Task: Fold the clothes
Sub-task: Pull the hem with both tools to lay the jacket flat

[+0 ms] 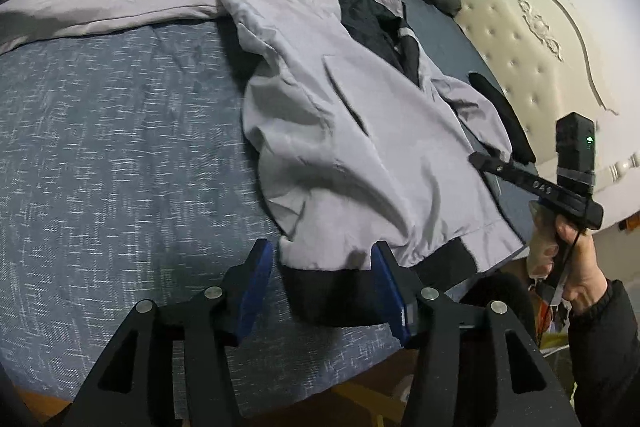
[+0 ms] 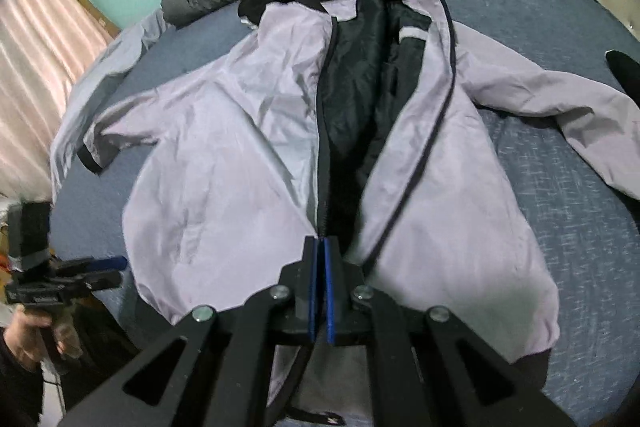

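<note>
Blue bedspread (image 1: pixel 120 147), grey jacket (image 2: pixel 224 155) unzipped, sleeves spread

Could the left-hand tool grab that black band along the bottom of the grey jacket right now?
Probably yes. The left gripper is open, and the jacket's black hem band lies between its blue fingers on the bed, with nothing covering it.

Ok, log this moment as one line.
stage: jacket spread open on bed | left gripper: open at hem | right gripper: shut, apparently on front edge
</note>
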